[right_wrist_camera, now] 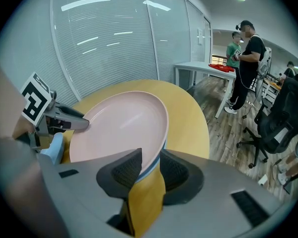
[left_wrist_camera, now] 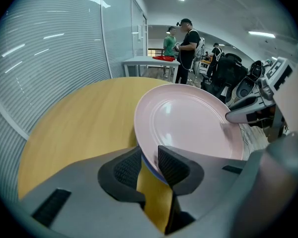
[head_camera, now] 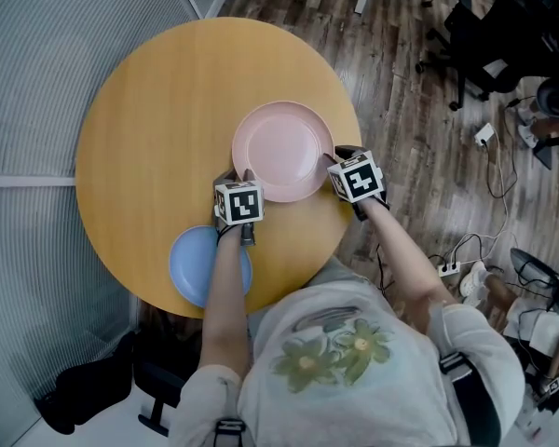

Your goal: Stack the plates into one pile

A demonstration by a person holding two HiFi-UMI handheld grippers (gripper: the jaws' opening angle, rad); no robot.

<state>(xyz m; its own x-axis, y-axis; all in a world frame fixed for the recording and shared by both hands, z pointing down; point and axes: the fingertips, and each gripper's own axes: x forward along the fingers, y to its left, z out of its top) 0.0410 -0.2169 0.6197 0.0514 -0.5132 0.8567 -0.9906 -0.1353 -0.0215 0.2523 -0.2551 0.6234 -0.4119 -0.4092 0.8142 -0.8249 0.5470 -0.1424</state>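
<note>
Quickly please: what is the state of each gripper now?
Left gripper: closed on the rim of the pink plate.
Right gripper: closed on the same plate's rim, at the opposite side.

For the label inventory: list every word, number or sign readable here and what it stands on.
No readable words or numbers anywhere.
The marker cubes: square black-and-white codes, no letters.
The pink plate and blue plate: no print.
The shirt: flowers only.
</note>
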